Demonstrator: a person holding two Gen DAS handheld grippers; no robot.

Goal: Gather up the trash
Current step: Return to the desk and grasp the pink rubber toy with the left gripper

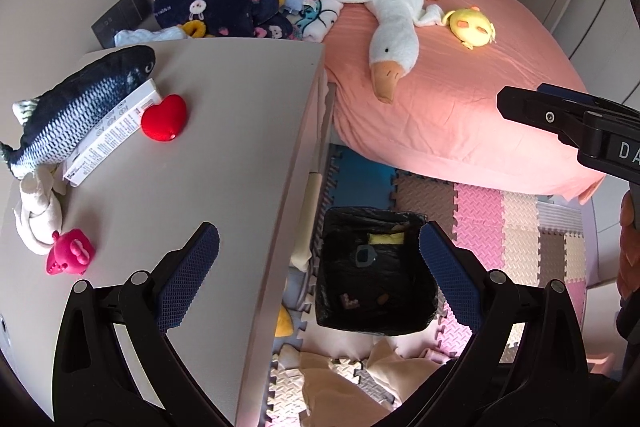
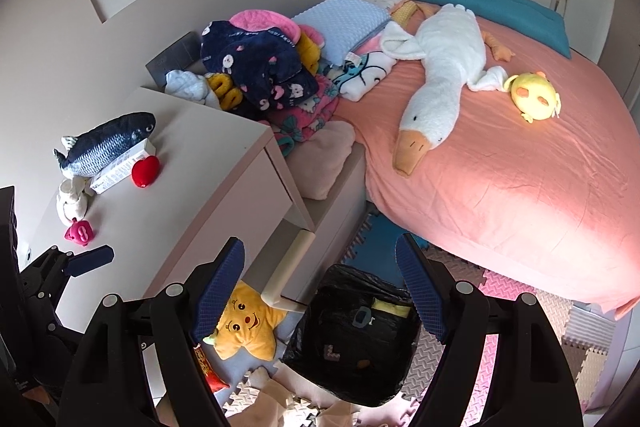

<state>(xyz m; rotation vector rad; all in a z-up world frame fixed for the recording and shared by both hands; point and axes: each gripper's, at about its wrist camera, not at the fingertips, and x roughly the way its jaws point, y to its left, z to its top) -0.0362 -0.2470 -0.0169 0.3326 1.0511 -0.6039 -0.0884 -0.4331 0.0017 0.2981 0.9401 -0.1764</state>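
Observation:
A trash bin lined with a black bag (image 1: 374,269) stands on the floor beside the bedside cabinet; it shows in the right wrist view (image 2: 360,335) too. Inside lie a yellow wrapper (image 1: 386,238), a grey piece (image 1: 363,255) and small brown scraps (image 1: 349,302). My left gripper (image 1: 320,279) is open and empty, above the cabinet edge and the bin. My right gripper (image 2: 320,299) is open and empty, above the bin; its body shows at the right of the left wrist view (image 1: 568,123).
The beige cabinet top (image 1: 208,155) bears a fish plush (image 1: 80,107), a white box (image 1: 112,135), a red heart (image 1: 165,117), a pink toy (image 1: 70,253) and a white cloth (image 1: 38,215). The pink bed (image 2: 500,167) holds a goose plush (image 2: 436,67), a yellow chick plush (image 2: 534,97) and piled blankets. A yellow star plush (image 2: 246,325) lies on foam mats.

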